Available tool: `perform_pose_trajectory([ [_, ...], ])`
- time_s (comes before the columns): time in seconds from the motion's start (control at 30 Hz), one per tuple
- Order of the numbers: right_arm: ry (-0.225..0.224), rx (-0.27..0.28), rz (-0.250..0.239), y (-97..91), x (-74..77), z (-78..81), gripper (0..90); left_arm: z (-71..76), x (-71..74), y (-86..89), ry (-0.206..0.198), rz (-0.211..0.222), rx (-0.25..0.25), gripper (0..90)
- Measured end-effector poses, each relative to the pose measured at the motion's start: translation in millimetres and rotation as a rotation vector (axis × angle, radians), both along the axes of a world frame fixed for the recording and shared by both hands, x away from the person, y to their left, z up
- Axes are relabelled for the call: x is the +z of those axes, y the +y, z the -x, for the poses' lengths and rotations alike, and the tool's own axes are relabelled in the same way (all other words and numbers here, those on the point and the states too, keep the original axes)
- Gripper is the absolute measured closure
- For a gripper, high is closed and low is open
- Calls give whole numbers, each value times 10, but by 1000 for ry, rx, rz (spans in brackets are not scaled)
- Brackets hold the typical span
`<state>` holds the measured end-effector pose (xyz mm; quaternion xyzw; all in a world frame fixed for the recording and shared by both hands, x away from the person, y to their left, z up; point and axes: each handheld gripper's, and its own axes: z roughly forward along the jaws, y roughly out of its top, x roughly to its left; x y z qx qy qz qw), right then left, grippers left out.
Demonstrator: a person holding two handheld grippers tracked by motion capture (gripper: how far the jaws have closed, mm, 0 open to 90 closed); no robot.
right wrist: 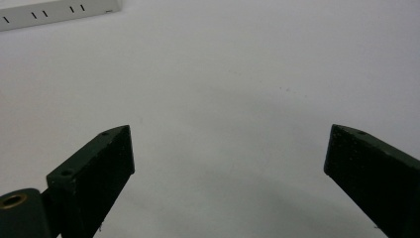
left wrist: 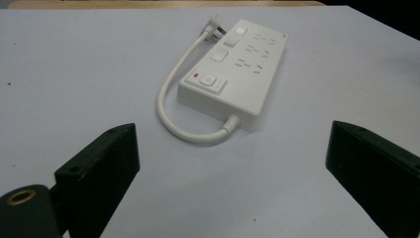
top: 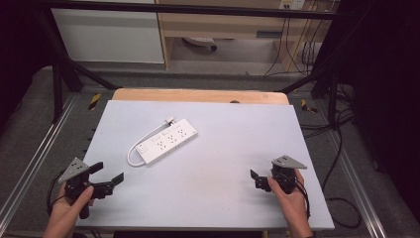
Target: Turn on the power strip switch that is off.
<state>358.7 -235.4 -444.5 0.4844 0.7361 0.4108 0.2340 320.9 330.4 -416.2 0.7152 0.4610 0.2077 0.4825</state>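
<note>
The power strip (top: pixel 167 141) lies flat a little left of the middle of the table (top: pixel 233 198), slanted, with its short cord (top: pixel 133 154) looping off the lower-left end and the plug (top: pixel 170 119) resting by the upper edge. Your left tongs (top: pixel 110 173) sit at the lower left of the high view, wide open and holding nothing. Your right tongs (top: pixel 258 179) sit at the lower right, also wide open and empty, well apart from the strip.

The left gripper view already looks straight at the switch end, so it looks best to lead with that hand. Come in low and level, and straddle the strip across its narrow width, not its length. Keep clear of the cord loop so a jaw does not land on it. Bring the right tongs toward the far end or the plug only once the left has the body steady. Close gently; the smooth casing will likely slide on the table.
</note>
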Motion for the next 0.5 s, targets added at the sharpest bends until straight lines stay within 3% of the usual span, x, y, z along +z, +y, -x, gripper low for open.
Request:
perform_pose_trajectory([
  [0.5,23,34,35,81,-19,-4,42,-10,39,-13,-11,47,-6,62],
])
